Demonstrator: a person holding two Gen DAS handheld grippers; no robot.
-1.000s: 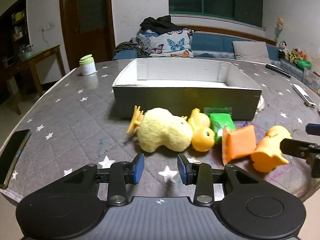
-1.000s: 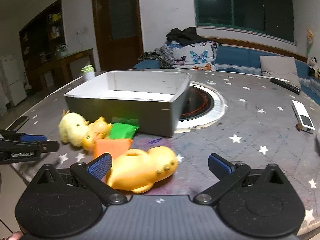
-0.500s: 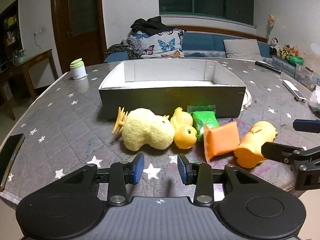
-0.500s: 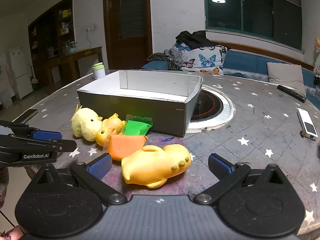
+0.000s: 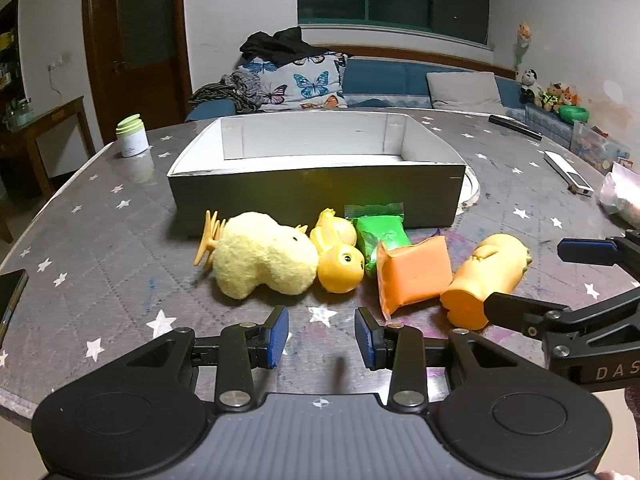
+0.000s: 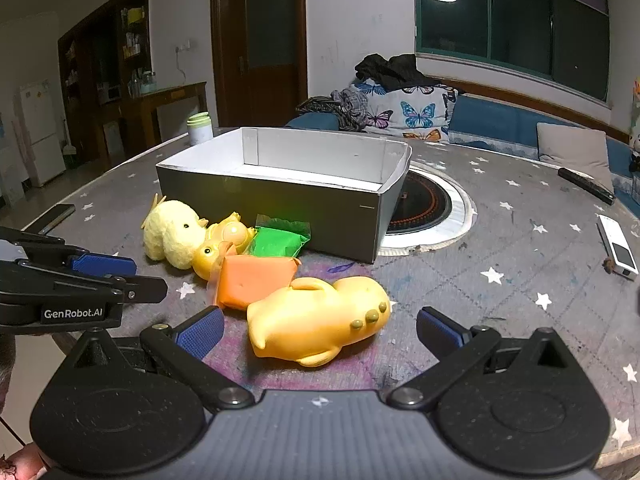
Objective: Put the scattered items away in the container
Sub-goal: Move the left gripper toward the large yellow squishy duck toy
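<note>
An open grey box (image 5: 316,188) with white inside stands on the star-patterned table; it also shows in the right wrist view (image 6: 280,196). In front of it lie a fluffy yellow plush chick (image 5: 264,258), a yellow rubber duck (image 5: 338,252), a green packet (image 5: 380,234), an orange packet (image 5: 414,274) and a yellow rubber toy (image 5: 486,276). My left gripper (image 5: 321,336) is open and empty, just short of the plush and duck. My right gripper (image 6: 320,330) is wide open, with the yellow rubber toy (image 6: 318,326) lying between its fingers, not gripped.
A green-lidded jar (image 5: 132,136) stands at the far left. A phone (image 5: 8,300) lies at the left edge. A white remote (image 6: 618,246) and a black remote (image 6: 586,186) lie on the right. An inset round burner (image 6: 424,208) sits right of the box.
Both grippers have pulled back a little from the toys. The toys and box have not moved. Both grippers keep the same opening.
</note>
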